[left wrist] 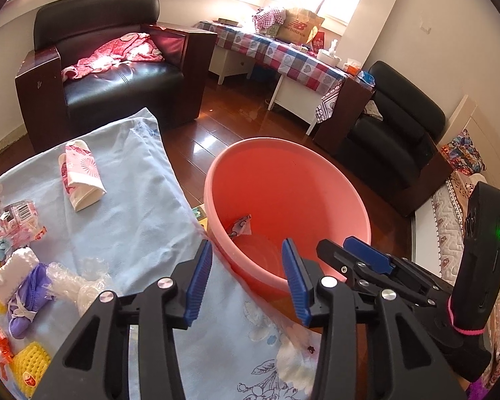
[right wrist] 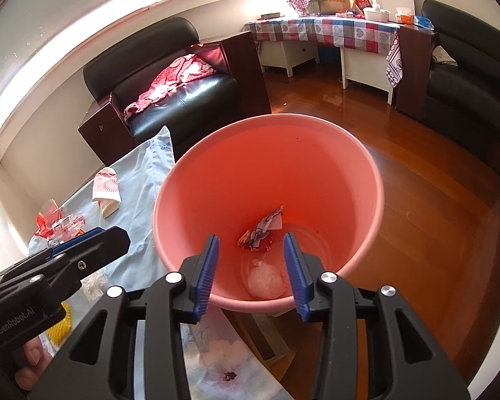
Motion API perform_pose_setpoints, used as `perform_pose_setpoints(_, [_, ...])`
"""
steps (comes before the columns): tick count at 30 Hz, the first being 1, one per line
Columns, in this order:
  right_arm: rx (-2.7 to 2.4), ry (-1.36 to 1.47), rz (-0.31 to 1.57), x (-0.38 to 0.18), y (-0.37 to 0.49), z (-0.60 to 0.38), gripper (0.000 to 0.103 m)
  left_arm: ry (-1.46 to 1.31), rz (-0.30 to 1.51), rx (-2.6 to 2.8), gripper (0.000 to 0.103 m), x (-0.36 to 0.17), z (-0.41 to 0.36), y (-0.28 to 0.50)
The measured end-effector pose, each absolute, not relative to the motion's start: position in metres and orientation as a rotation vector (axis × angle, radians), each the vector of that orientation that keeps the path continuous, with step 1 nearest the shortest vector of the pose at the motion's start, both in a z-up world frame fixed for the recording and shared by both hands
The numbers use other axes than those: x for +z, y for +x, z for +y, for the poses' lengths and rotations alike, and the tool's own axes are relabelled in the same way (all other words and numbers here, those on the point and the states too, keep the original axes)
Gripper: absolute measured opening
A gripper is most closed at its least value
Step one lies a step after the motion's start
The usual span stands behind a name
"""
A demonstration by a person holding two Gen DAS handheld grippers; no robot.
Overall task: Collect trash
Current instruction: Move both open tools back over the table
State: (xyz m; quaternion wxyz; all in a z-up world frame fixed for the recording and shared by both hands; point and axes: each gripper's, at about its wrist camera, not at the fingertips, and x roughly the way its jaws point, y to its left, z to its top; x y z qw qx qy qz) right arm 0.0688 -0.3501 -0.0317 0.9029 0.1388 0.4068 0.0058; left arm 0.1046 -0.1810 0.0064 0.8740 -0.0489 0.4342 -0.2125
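A pink plastic bucket (left wrist: 283,173) (right wrist: 316,153) stands on the floor against the edge of a light blue sheet (left wrist: 143,206). At its bottom lie a printed wrapper (right wrist: 266,226) and a clear plastic wad (right wrist: 266,283). My right gripper (right wrist: 250,250) hangs open over the bucket's near rim with nothing between its blue pads. My left gripper (left wrist: 246,256) is open and empty too, over the sheet's edge and the bucket's left rim. On the sheet lie a pink-and-white paper bag (left wrist: 81,176), bubble wrap (left wrist: 80,283), a purple piece (left wrist: 26,293), a yellow foam net (left wrist: 30,363) and a barcoded clear packet (left wrist: 20,213).
A black armchair (left wrist: 116,66) with a red cloth stands behind the sheet. A table with a checked cloth (left wrist: 283,53) and a second black chair (left wrist: 393,133) line the far wall. Wooden floor (right wrist: 433,216) surrounds the bucket. A quilted bed edge (left wrist: 450,206) lies at the right.
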Motion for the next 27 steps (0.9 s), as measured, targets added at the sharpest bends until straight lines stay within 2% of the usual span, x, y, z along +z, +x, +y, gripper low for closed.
perform_pose_setpoints(11, [0.15,0.22,0.81,-0.028,0.055,-0.304,0.041,-0.075,0.834,-0.319,0.043,0.016,-0.129,0.067])
perform_pose_setpoints(27, [0.315,0.152,0.887,-0.044,0.044,-0.233,0.041,-0.057,0.882,-0.091,0.043,-0.006,-0.053,0.034])
